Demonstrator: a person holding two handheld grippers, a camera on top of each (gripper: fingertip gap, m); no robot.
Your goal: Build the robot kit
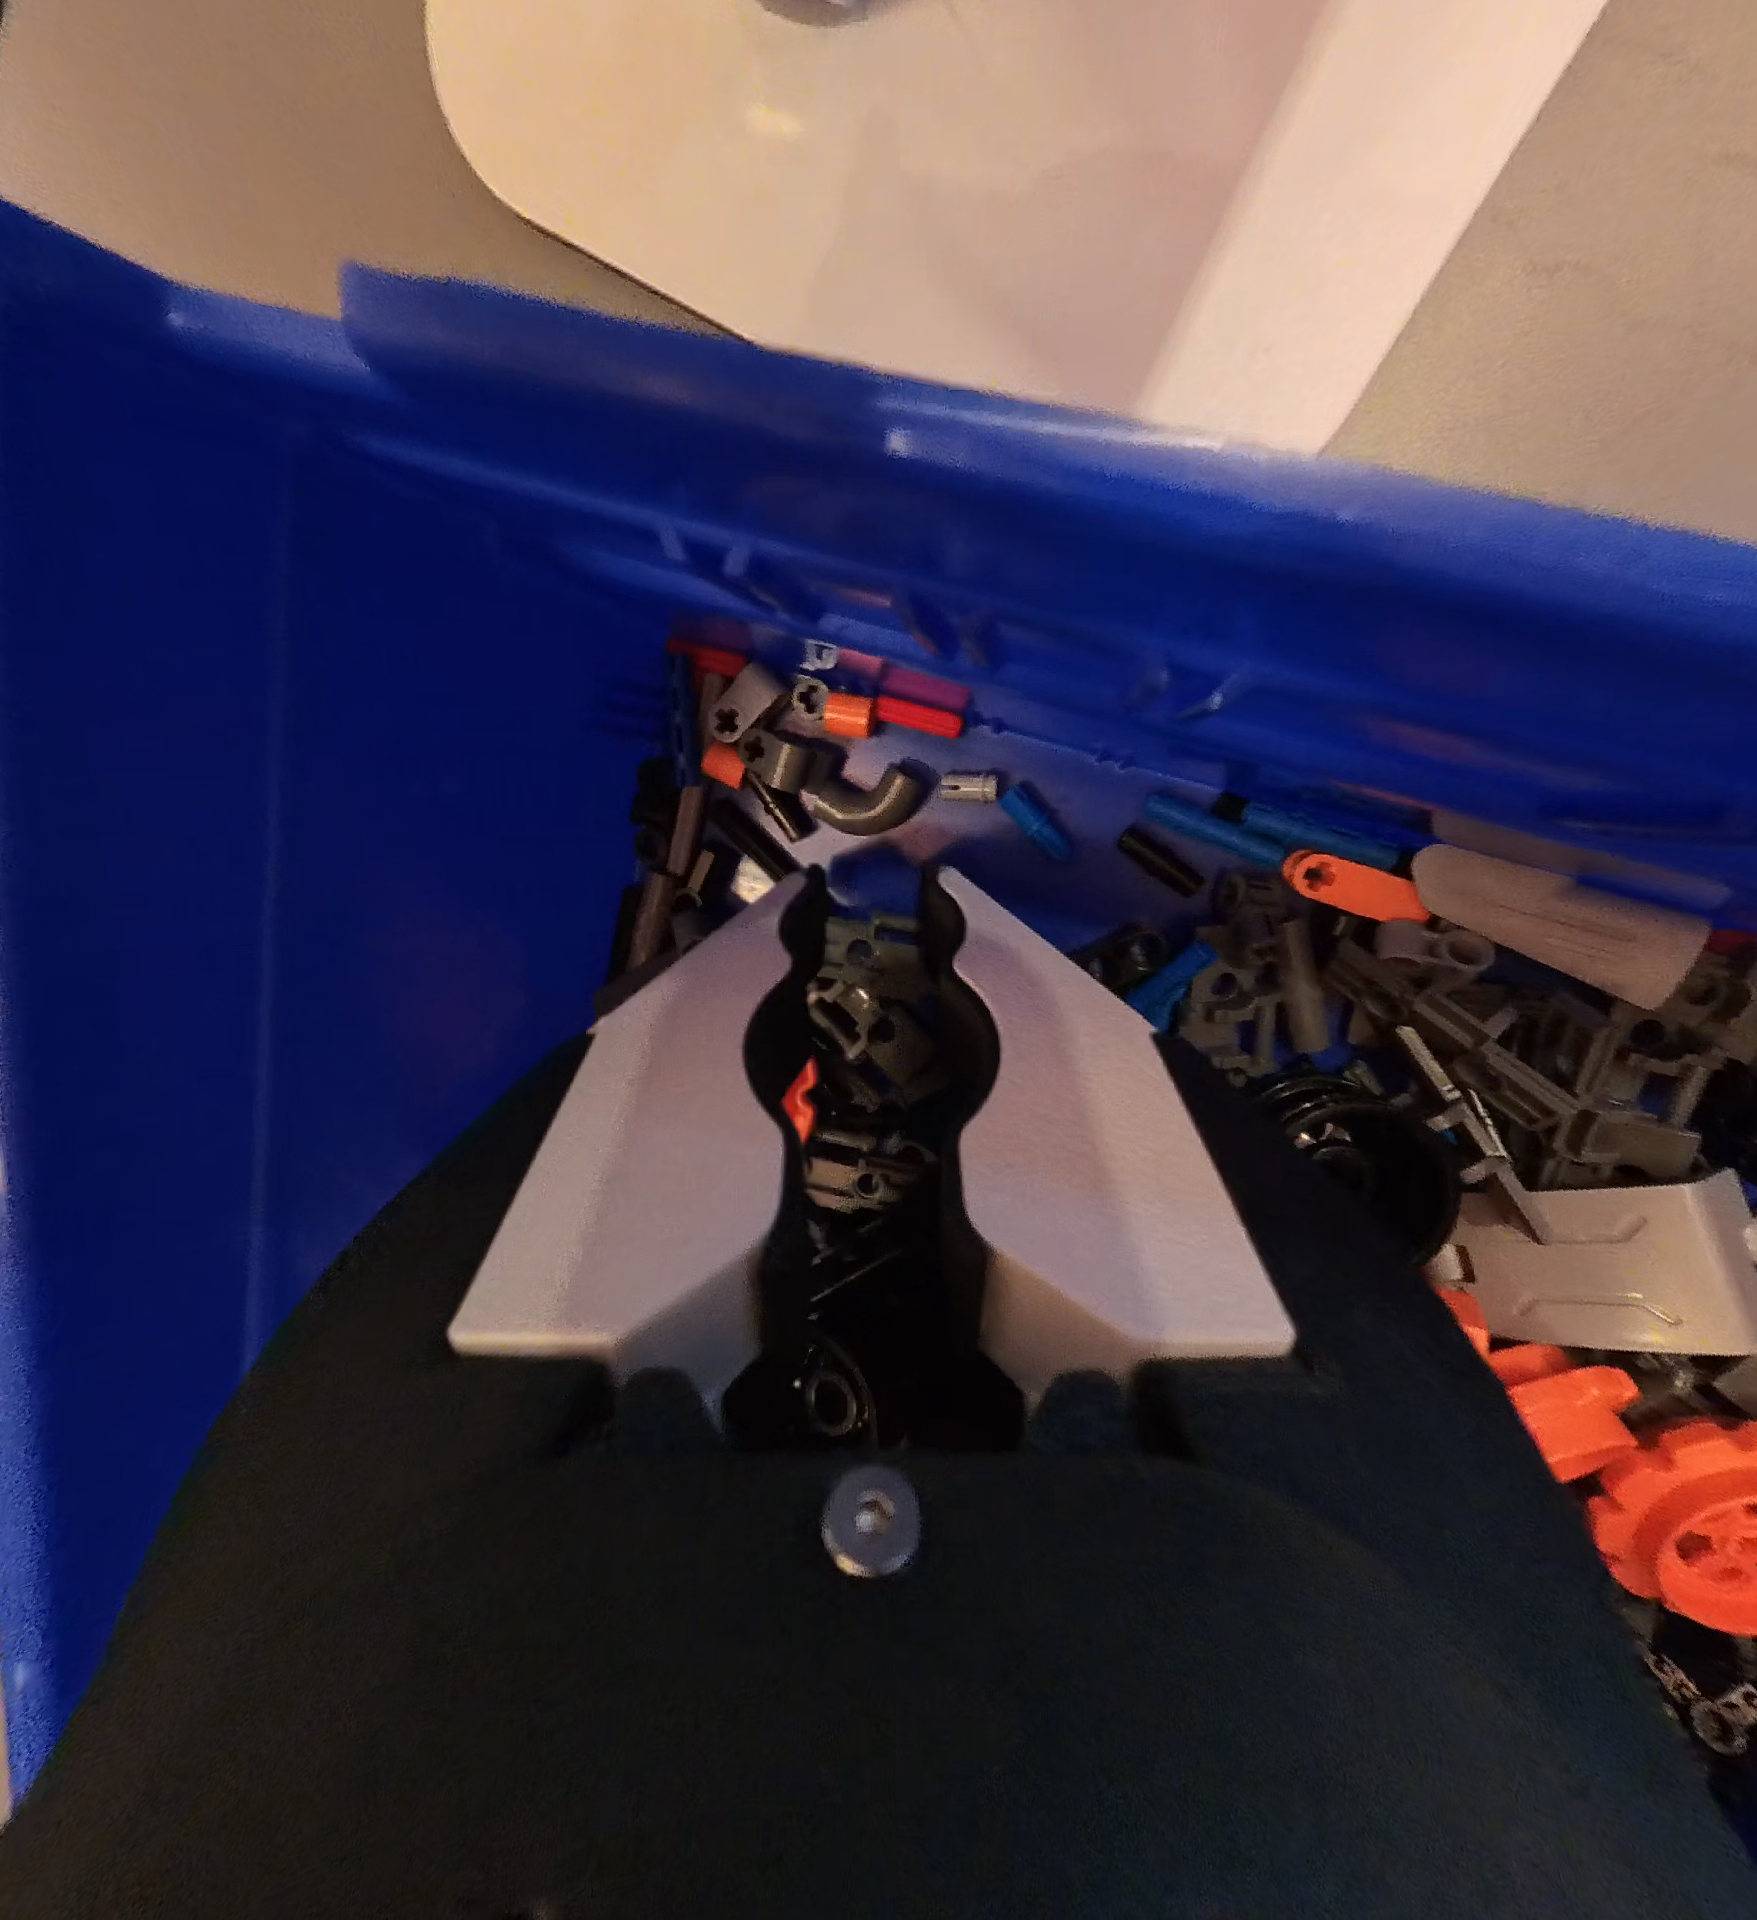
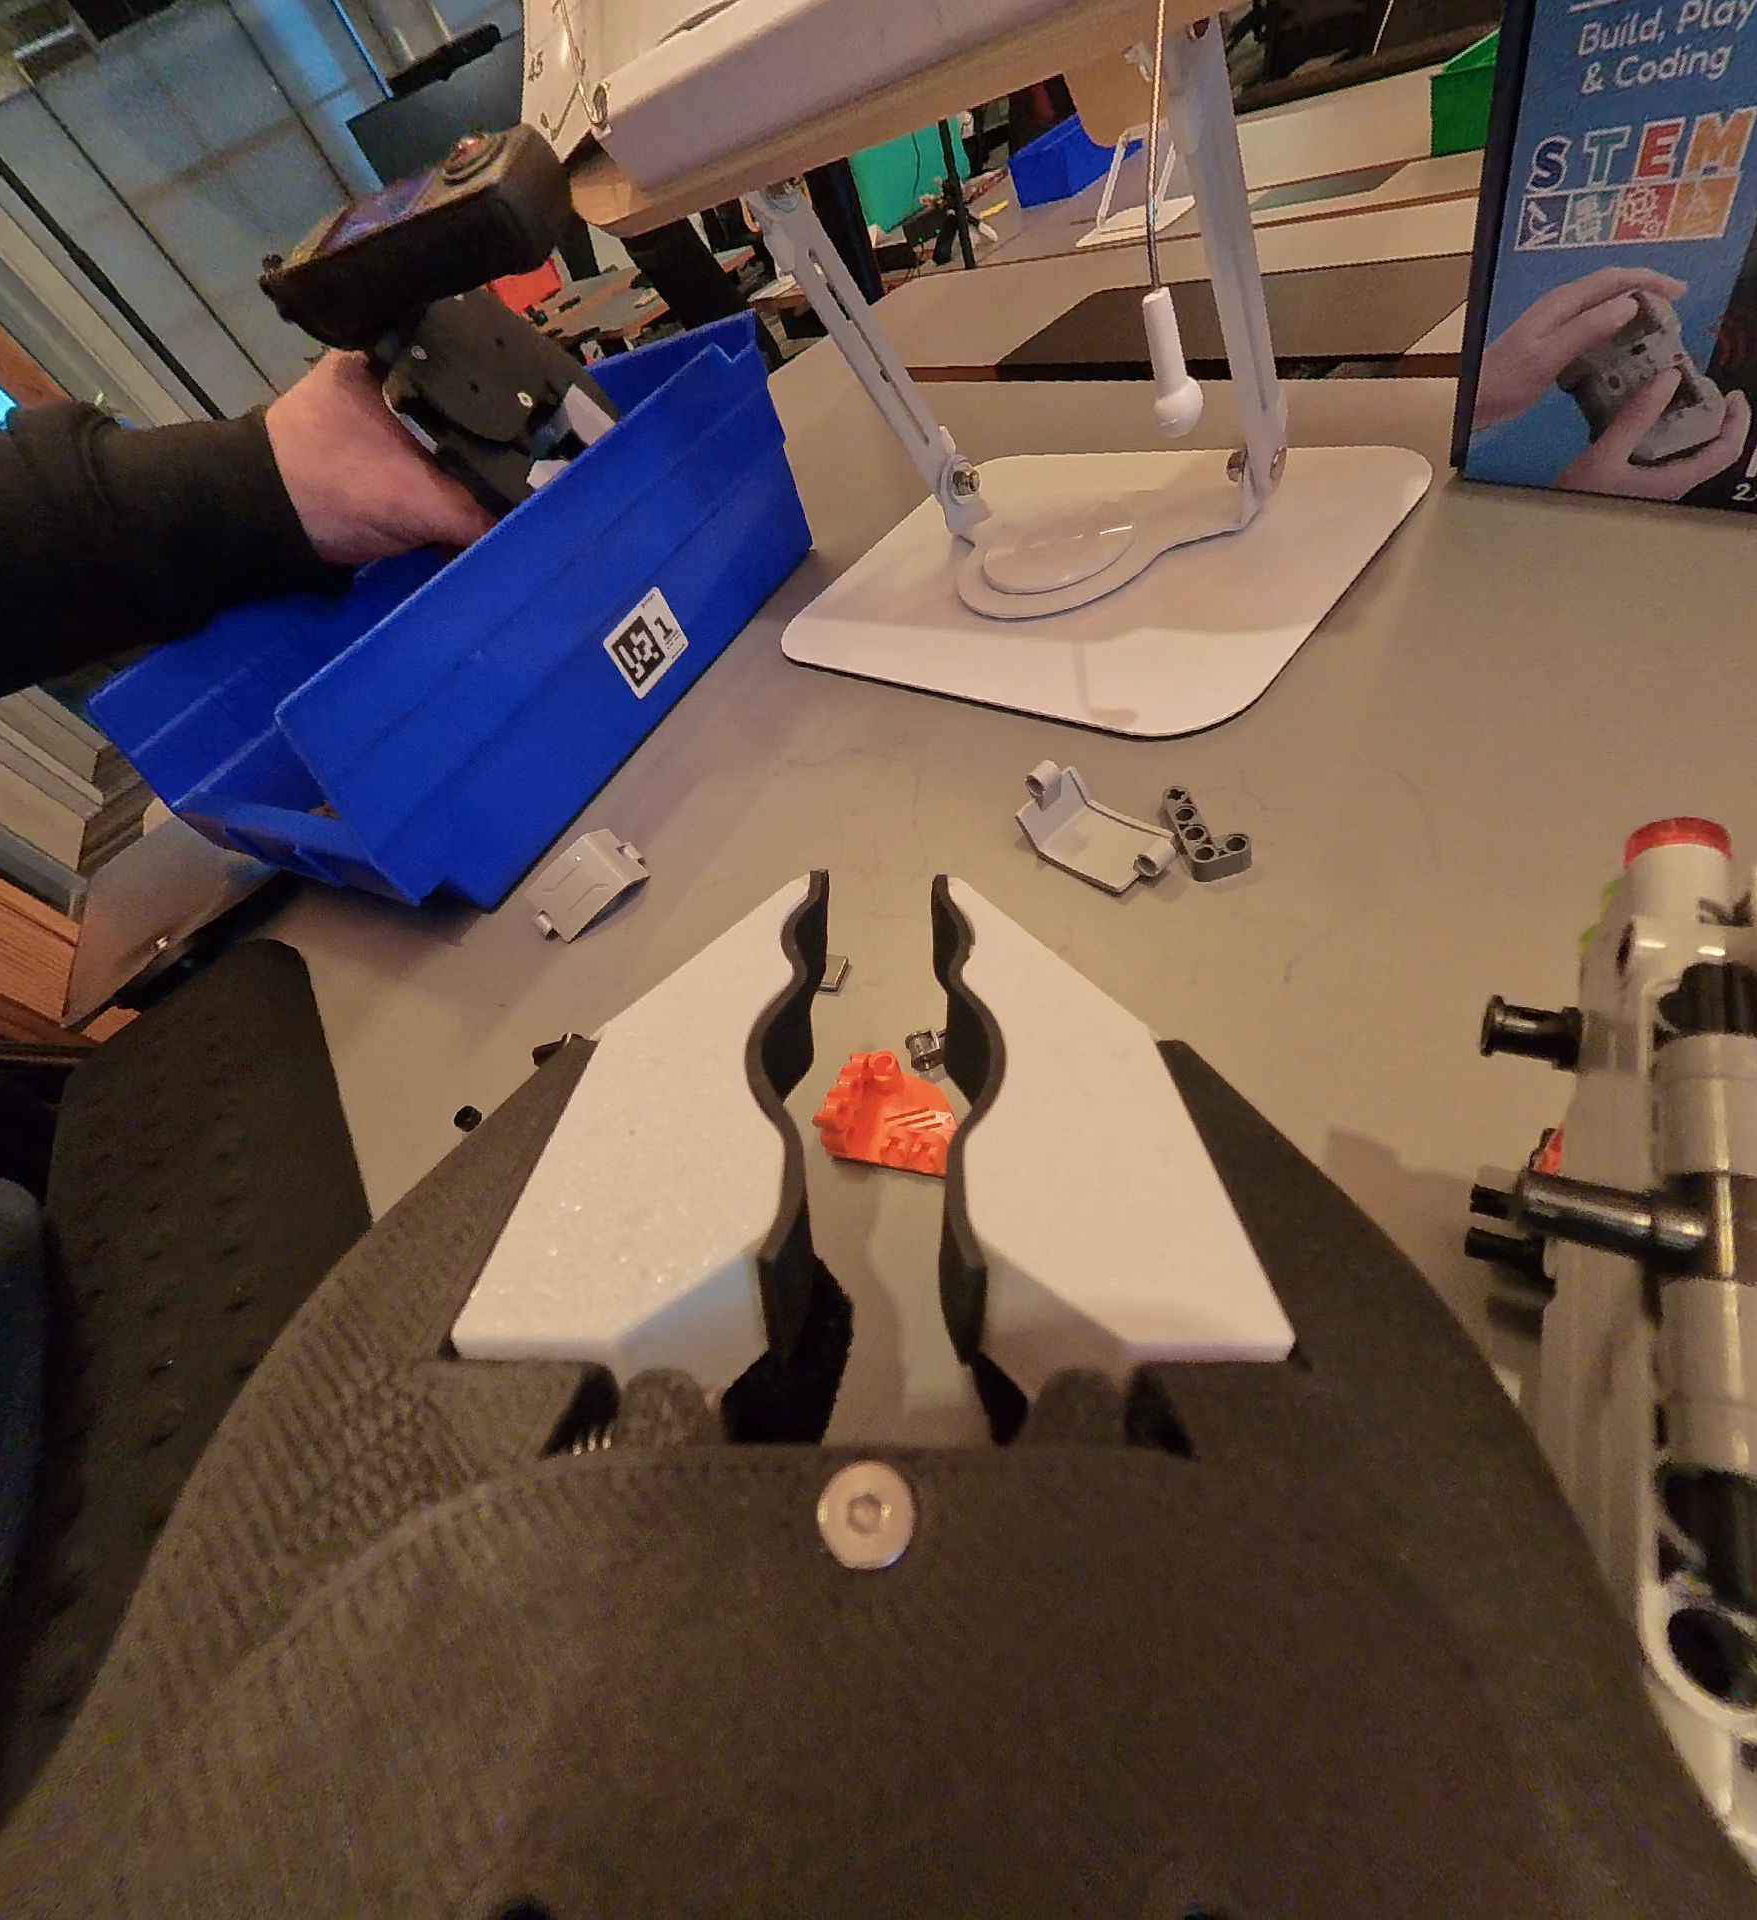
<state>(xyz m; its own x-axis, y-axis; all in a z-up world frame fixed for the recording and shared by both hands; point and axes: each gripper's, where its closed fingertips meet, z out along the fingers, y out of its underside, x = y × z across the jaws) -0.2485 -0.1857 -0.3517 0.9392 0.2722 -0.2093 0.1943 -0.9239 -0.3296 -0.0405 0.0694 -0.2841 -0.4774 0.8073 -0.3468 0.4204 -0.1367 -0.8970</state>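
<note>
Both grippers we hold stand parted, gripping nothing. Our left gripper [image 1: 872, 883] dips into the blue bin [image 1: 282, 727], over loose grey, black and orange building pieces [image 1: 1425, 1039] heaped at three o'clock. Our right gripper [image 2: 879, 894] hovers over the grey table [image 2: 1373, 935], an orange brick piece [image 2: 884, 1127] lying between its fingers; a grey panel [image 2: 1092, 826] rests at one o'clock.
</note>
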